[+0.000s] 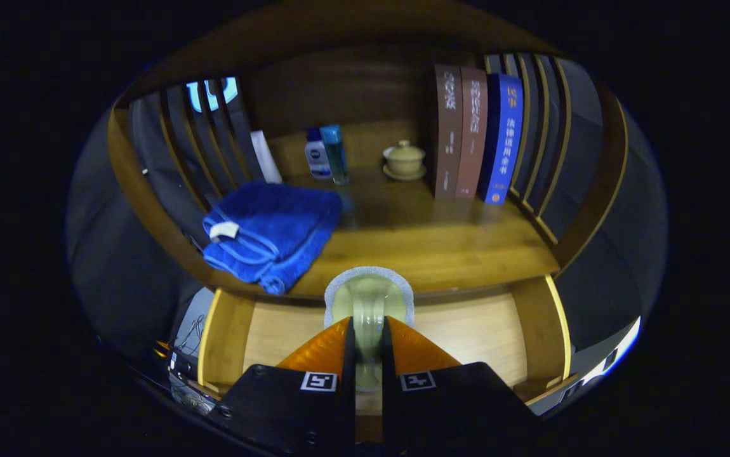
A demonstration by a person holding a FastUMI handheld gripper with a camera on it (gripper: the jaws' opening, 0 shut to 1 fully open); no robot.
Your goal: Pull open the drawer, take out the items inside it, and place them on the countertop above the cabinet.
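Note:
My gripper is shut on a pale green ceramic piece with a whitish rim, pinched edge-on between both fingers. It hangs over the pulled-out drawer, whose light wooden bottom shows bare on both sides of the fingers. The ceramic piece's upper part reaches up in front of the wooden countertop's front edge, just beyond the fingertips.
On the countertop lie a folded blue towel at the left front, two small bottles and a lidded tea cup on a saucer at the back, and three upright books at the right. Slatted side walls close both ends.

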